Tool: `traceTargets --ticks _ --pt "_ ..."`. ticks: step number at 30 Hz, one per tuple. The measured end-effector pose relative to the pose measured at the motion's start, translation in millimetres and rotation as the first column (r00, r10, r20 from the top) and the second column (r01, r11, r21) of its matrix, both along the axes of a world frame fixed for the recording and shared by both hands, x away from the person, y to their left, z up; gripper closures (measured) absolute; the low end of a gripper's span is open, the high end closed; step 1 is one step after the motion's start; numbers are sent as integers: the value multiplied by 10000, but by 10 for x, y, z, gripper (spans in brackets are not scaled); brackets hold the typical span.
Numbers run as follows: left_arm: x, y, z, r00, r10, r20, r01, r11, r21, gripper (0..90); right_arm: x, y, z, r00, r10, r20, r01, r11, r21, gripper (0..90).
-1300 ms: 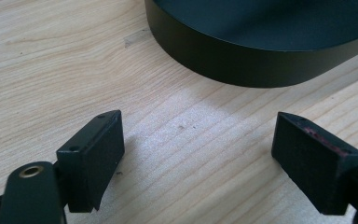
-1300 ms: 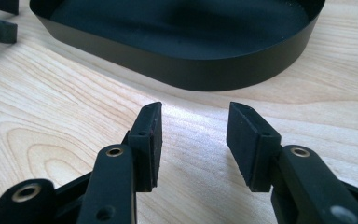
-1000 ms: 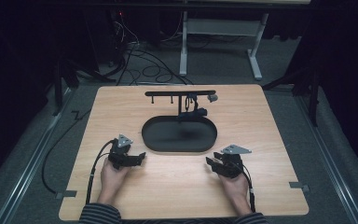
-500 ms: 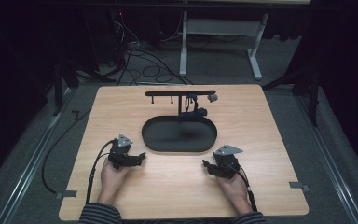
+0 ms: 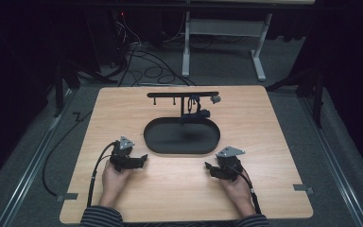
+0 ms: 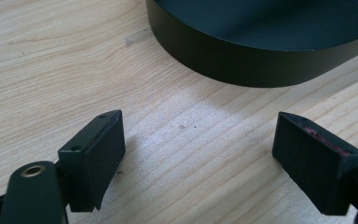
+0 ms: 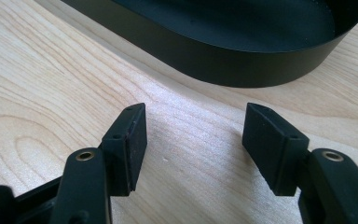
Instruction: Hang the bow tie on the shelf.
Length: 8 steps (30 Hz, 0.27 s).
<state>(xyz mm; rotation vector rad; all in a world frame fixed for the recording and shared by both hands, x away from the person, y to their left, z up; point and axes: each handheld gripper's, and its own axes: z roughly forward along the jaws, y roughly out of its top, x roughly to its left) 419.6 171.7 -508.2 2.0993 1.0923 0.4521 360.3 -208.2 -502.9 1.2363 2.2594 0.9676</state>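
Black oval tray [image 5: 182, 137] on wooden table [image 5: 274, 142], dark room; both grippers released, empty

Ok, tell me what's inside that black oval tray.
The black oval tray shows a bare dark floor with nothing lying in it. At its far rim, the black hanging rack and the dark items on it cover a small strip.

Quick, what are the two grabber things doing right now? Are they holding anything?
Left gripper: open, holding nothing, just bare table between its jaws.
Right gripper: open, holding nothing; its jaws have just been opening.
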Motion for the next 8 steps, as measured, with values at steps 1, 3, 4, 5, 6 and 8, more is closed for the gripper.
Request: traceTargets --ticks 1,3,4,5,6,8 --pt "0 0 0 10000 0 1 0 10000 2 175 0 0 0 10000 -12 -7 12 10000 5 416" --pt "0 0 0 10000 0 -1 0 10000 -1 175 -1 0 1 10000 -11 -19 11 10000 -12 415" --pt "0 0 0 10000 1 0 -1 10000 2 175 -1 0 1 10000 -11 -19 11 10000 -12 415" --pt "0 0 0 10000 0 -1 0 10000 0 175 -1 0 1 10000 -12 -19 12 10000 -9 415" --pt "0 0 0 10000 1 -1 -1 10000 1 175 -1 0 1 10000 -8 -18 8 10000 -11 415" --pt "0 0 0 10000 0 -2 0 10000 -2 175 0 -1 0 10000 -1 -10 1 10000 7 414"
